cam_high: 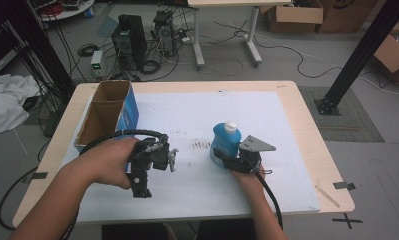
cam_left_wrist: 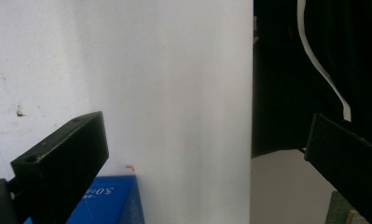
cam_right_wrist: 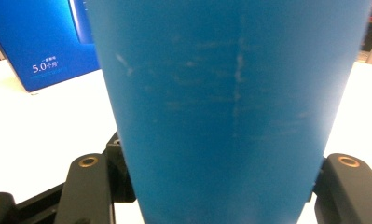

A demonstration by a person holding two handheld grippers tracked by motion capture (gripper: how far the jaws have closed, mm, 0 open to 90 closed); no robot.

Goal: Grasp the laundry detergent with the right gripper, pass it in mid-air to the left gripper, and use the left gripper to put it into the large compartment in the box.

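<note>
A blue bottle [cam_high: 225,142] with a white cap [cam_high: 230,126] stands upright on the white mat [cam_high: 197,195], right of centre. My right gripper [cam_high: 226,159] reaches it from the near side. In the right gripper view the bottle [cam_right_wrist: 230,112] sits between the two black jaws, which touch its sides low on the body. My left gripper [cam_high: 149,170] is held in a hand over the mat's left part, beside the blue box. Its jaws stand wide apart in the left gripper view [cam_left_wrist: 207,126], with bare mat behind them.
An open cardboard box with blue sides [cam_high: 109,112] stands at the table's left; its corner appears in the left gripper view [cam_left_wrist: 109,200] and its printed side in the right gripper view [cam_right_wrist: 44,46]. Dark scuff marks [cam_high: 201,145] lie left of the bottle. Cables and computers crowd the floor behind.
</note>
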